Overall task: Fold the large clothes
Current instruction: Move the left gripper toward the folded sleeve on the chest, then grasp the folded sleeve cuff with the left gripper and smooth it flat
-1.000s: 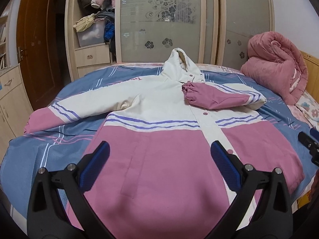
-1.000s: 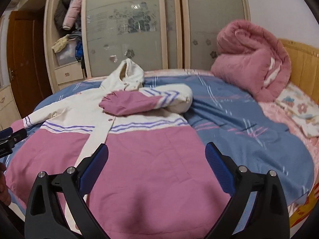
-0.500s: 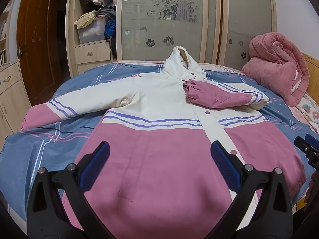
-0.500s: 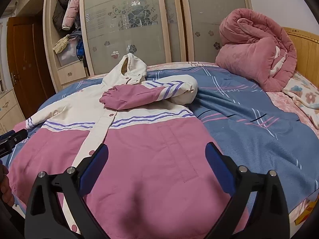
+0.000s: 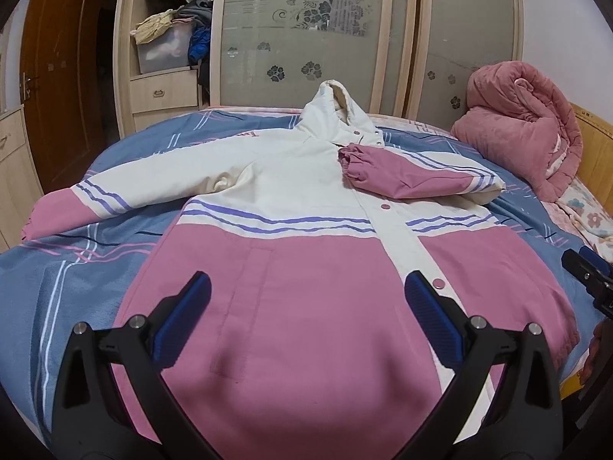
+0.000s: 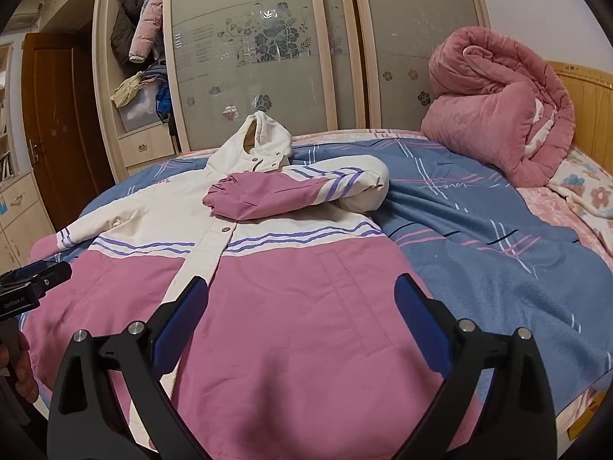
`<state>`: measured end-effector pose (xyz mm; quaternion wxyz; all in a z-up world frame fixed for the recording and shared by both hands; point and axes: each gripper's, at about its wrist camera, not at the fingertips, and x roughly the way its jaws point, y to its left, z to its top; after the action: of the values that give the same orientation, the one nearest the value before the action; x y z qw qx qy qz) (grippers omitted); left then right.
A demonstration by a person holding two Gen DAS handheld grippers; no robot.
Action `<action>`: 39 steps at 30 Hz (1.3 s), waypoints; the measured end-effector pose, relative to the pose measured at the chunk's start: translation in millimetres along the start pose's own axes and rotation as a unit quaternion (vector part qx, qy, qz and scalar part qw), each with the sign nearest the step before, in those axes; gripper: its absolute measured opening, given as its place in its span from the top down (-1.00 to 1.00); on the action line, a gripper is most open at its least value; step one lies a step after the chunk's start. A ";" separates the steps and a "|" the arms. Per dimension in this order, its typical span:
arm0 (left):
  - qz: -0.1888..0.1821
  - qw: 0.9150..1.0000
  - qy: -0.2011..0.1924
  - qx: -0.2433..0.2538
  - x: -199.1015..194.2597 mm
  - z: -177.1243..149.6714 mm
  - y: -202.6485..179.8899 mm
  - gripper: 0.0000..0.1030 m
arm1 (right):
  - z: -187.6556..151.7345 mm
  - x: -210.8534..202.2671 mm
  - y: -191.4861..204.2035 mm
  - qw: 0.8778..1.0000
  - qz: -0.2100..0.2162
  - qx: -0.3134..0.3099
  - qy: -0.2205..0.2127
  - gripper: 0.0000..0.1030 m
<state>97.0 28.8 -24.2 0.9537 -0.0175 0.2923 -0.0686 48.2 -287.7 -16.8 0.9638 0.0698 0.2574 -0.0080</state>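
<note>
Left gripper (image 5: 304,308) and right gripper (image 6: 300,306) hover wide apart above jacket (image 5: 306,276) hem.

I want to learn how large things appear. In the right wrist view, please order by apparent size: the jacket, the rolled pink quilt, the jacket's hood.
1. jacket, largest, though it lies nearest to the camera.
2. rolled pink quilt, farther away, so its real size is unsure.
3. hood, smallest.

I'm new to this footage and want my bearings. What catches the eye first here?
A big pink and white hooded jacket lies spread face up across the blue bed, one sleeve folded over its chest, the other stretched out flat. A rolled pink quilt sits by the headboard. Both the left gripper and right gripper hover open above the hem.
</note>
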 end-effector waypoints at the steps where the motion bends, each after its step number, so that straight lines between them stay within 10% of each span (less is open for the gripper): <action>1: -0.001 1.000 0.001 0.001 0.7 -0.7 -1.9 -0.96 | 0.1 -0.3 0.2 1.000 0.001 -0.001 0.000 -0.90; 22: -0.133 0.989 0.059 -0.038 36.0 36.8 -15.4 -0.96 | 3.3 -7.4 3.7 0.999 0.032 -0.005 -0.007 -0.97; 39: -0.053 0.982 0.173 0.061 287.9 168.2 -89.7 -0.92 | 6.7 20.2 18.3 0.998 0.065 0.001 0.014 -0.97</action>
<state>416.3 -101.8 -38.1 0.8828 0.0376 0.4472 -0.1385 70.0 -270.1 -18.7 0.9585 0.0870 0.2658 0.0552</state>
